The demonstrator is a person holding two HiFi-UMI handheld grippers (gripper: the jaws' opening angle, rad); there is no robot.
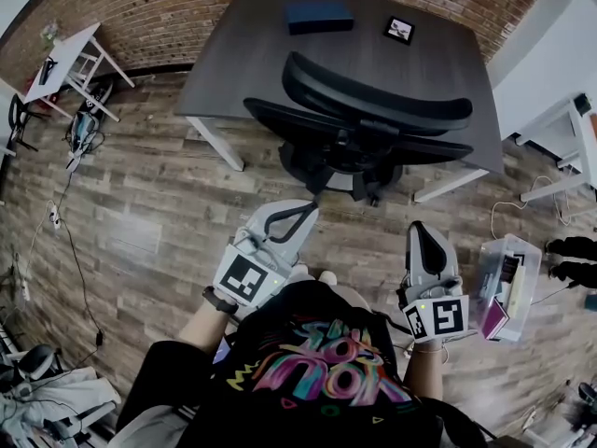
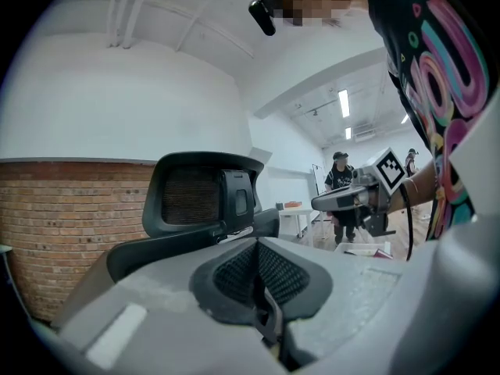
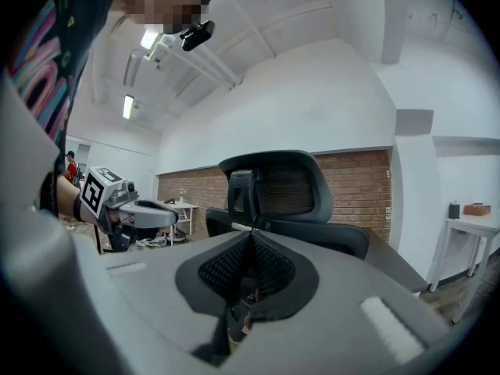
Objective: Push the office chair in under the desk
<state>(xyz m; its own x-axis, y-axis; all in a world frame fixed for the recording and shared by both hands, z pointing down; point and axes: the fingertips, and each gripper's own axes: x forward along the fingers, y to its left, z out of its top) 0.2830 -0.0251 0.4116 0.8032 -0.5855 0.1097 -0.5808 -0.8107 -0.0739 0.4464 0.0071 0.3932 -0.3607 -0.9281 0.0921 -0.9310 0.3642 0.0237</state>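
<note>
- The chair (image 1: 373,101) stands at upper centre of the head view, its back towards the person and its headrest overlapping the near edge of the desk (image 1: 242,54).
- Its base shows on the floor just in front of that edge, so I judge it close to the desk but perhaps not fully under. How far the seat reaches beneath the top cannot be told.
- The left gripper (image 1: 306,209), lower centre-left, has its jaws pressed together with nothing between them. It is well apart from the chair.
- The right gripper (image 1: 420,228), lower centre-right, is likewise closed and empty, and apart from the chair.
- Both gripper views show the headrest ahead, beyond the tips and untouched, so no push is under way.
- What is left, if anything, is probably a short shove on the backrest.
- No brand or readable word appears anywhere.
- The shirt (image 1: 326,362) at bottom centre bears colourful lettering too distorted to read.
- Each gripper's cube carries a black-and-white square marker, and a similar marker tile (image 1: 399,30) lies at the desk's upper right.
- A blue box (image 1: 319,15) on the desk shows no legible label.
</note>
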